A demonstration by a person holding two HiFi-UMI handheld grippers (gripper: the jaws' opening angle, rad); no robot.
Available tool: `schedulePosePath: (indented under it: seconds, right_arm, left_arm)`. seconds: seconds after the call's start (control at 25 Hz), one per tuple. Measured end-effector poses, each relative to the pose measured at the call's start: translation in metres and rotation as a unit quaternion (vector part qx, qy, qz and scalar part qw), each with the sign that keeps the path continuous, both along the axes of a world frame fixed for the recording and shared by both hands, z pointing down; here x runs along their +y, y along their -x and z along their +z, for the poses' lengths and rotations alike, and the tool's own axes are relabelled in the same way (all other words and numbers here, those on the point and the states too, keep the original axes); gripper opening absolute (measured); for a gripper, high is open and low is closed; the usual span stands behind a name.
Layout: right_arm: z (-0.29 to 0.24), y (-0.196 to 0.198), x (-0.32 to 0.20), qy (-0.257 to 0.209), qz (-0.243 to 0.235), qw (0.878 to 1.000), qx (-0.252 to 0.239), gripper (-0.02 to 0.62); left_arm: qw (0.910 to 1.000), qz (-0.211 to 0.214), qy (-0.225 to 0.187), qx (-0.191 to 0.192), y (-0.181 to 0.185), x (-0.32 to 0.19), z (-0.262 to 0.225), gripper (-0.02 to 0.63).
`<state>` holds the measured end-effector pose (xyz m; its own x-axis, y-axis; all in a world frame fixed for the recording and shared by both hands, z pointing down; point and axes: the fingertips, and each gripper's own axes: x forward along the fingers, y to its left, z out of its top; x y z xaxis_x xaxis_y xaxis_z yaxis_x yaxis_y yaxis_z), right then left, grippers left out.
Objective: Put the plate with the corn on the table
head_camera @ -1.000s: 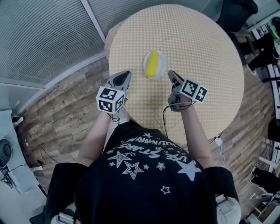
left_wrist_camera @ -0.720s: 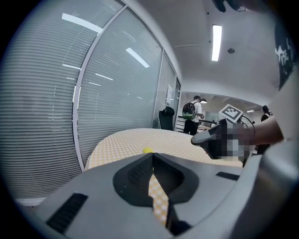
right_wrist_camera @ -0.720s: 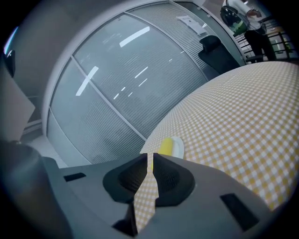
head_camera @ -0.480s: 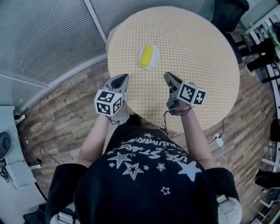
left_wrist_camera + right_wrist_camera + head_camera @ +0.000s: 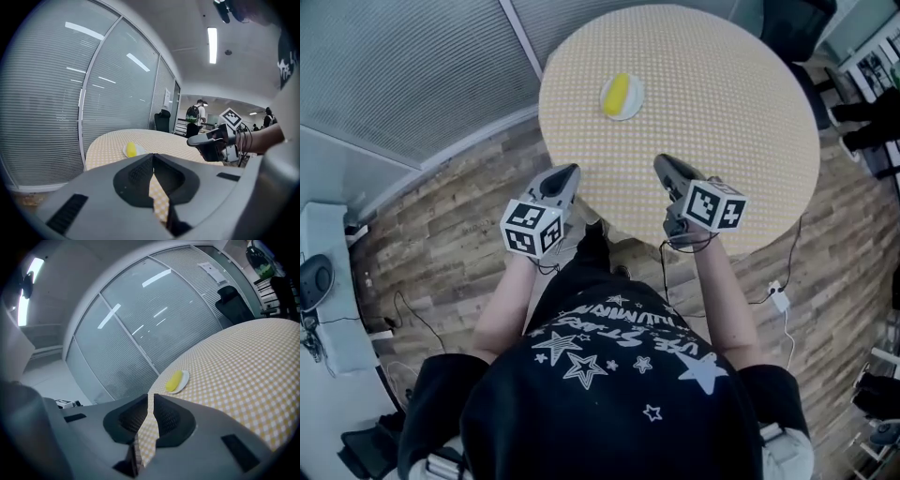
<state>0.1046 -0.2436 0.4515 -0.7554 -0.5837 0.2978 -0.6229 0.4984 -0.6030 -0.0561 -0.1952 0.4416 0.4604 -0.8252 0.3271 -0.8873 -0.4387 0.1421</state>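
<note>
A small white plate (image 5: 634, 99) carrying a yellow corn cob (image 5: 616, 94) rests on the round checked table (image 5: 722, 112), towards its far left. Both grippers hover well short of it, over the table's near edge. My left gripper (image 5: 570, 172) has its jaws together with nothing in them, and my right gripper (image 5: 664, 164) shows only a thin slit between empty jaws. In the left gripper view the plate (image 5: 137, 151) and corn (image 5: 131, 150) lie ahead beyond the jaw tips (image 5: 153, 157), with the right gripper (image 5: 192, 141) alongside. The right gripper view shows the corn (image 5: 174, 379) past its tips (image 5: 150, 397).
A glass wall with blinds (image 5: 403, 75) curves round the table's left side. Wood-plank floor (image 5: 441, 244) lies below, with a cable and plug (image 5: 778, 300) at right. An office chair (image 5: 229, 301) stands behind the table, and a person with a backpack (image 5: 193, 115) stands far off.
Both grippers have drawn back from the plate towards the table's near edge. The plate with the corn stays put on the table, now farther ahead.
</note>
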Motion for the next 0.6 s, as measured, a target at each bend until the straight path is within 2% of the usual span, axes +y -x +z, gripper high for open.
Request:
schedulePosePath:
  seconds: [0.16, 0.4, 0.6]
  right_arm:
    - [-0.011, 0.000, 0.020, -0.015, -0.005, 0.999, -0.030, 0.052]
    - [-0.026, 0.001, 0.039, 0.011, -0.001, 0.994, -0.107, 0.052]
    - [-0.035, 0.002, 0.052, -0.022, -0.014, 0.997, -0.068, 0.052]
  left_arm:
    - [0.9999, -0.003, -0.001, 0.010, -0.010, 0.021, -0.009, 0.008]
    - [0.9999, 0.001, -0.008, 0.012, -0.018, 0.035, -0.014, 0.008]
    - [0.9998, 0.007, -0.009, 0.017, -0.017, 0.043, -0.013, 0.008]
